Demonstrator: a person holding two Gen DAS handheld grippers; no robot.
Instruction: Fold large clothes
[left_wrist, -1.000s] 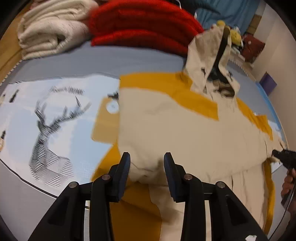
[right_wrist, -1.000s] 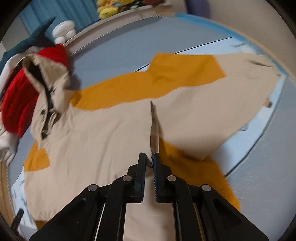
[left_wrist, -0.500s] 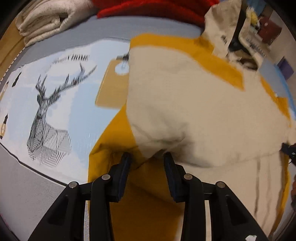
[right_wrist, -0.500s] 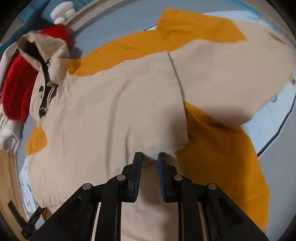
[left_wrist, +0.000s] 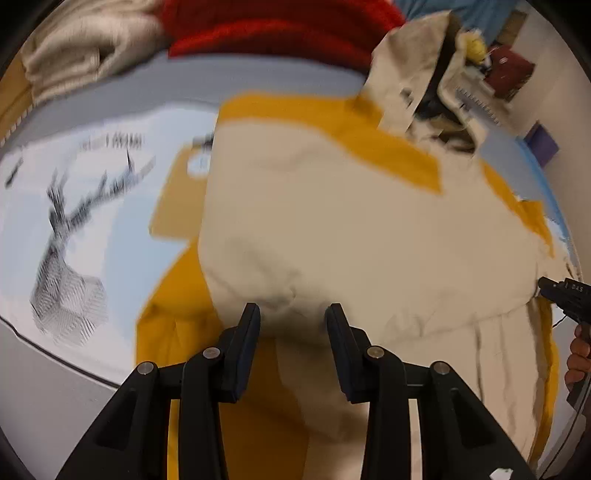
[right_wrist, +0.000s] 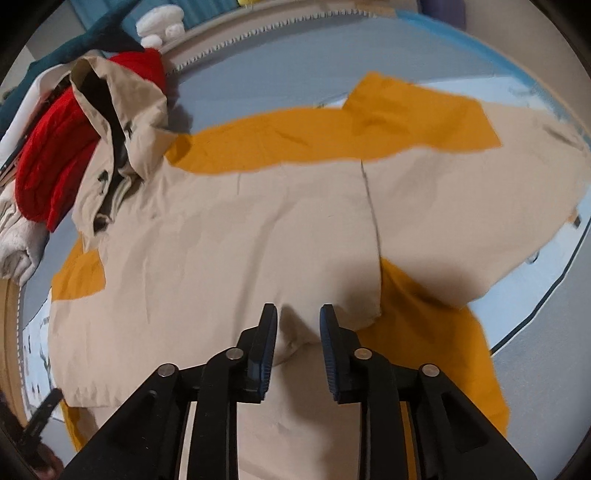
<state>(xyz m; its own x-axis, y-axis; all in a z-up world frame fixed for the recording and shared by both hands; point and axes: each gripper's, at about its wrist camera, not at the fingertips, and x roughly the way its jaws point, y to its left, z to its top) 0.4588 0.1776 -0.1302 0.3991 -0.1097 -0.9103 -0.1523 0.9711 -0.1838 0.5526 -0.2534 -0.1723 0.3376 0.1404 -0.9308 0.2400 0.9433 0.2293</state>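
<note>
Item: beige/mustard jacket (right_wrist: 229, 236), spread over the bed (right_wrist: 280, 74), hood (right_wrist: 122, 122) toward the far edge against a red knit pile (right_wrist: 51, 147), folded hem toward the near edge.

Risks:
- Fold could spring back. Cause: stiff fabric; folded hem edge bulged up w/ shadow under it in both views, not pressed flat.
- Cloth could lift w/ a gripper on pulling away. Cause: left gripper (left_wrist: 291, 317) had hem fabric puffed up betw. its fingers; a snag on a pad would drag the fold off line.
- Crooked stack later. Cause: sleeve (right_wrist: 461, 177) lay out toward the right edge of bed, mustard lining exposed, not yet tucked.

Position vs grippers:
- Left gripper: part open, approx a third. Hem bulge sat betw. the jaws; pads didn't appear to press it. No hold seen.
- Right gripper (right_wrist: 298, 321): part open, jaws had just been opening. Hem edge lay in the gap, loose, pads clear of it; judged released.
- Both pointed steeply down at near hem, well apart along it.

Other: deer-print bedcover (left_wrist: 70, 266) showing by left edge.
</note>
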